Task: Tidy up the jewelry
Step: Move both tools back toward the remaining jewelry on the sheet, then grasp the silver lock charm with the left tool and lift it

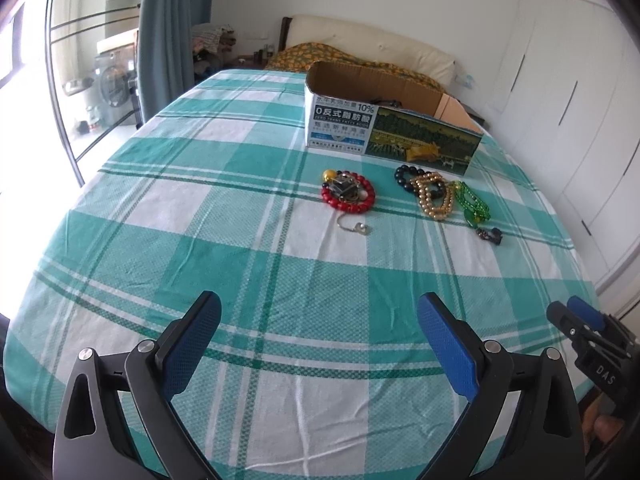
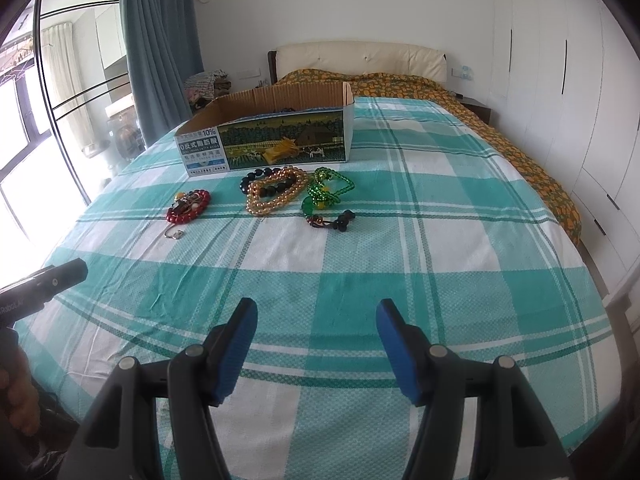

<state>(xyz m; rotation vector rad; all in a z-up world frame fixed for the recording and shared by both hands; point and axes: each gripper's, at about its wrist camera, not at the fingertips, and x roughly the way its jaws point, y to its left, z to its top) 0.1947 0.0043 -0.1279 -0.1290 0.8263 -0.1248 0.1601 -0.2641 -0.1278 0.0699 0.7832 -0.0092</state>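
Note:
Jewelry lies on a teal checked bedsheet (image 1: 248, 248) in front of an open cardboard box (image 1: 394, 132). A red bead bracelet (image 1: 348, 194) with small trinkets lies at the left, a hook earring (image 1: 356, 227) just before it. A dark bead bracelet (image 1: 404, 176), a gold bead necklace (image 1: 434, 198), a green bead necklace (image 1: 474, 204) and a small dark charm (image 1: 490, 235) lie to the right. The right wrist view shows the box (image 2: 276, 138), red bracelet (image 2: 188, 206), gold necklace (image 2: 274, 196), green necklace (image 2: 326, 190) and charm (image 2: 332, 220). My left gripper (image 1: 320, 312) and right gripper (image 2: 316, 320) are open, empty, well short of the jewelry.
A dark item lies inside the box (image 2: 282, 110). An orange patterned blanket (image 2: 520, 148) runs along the bed's far and right sides. White wardrobe doors (image 2: 568, 80) stand at the right, a curtain (image 2: 152, 52) and window at the left.

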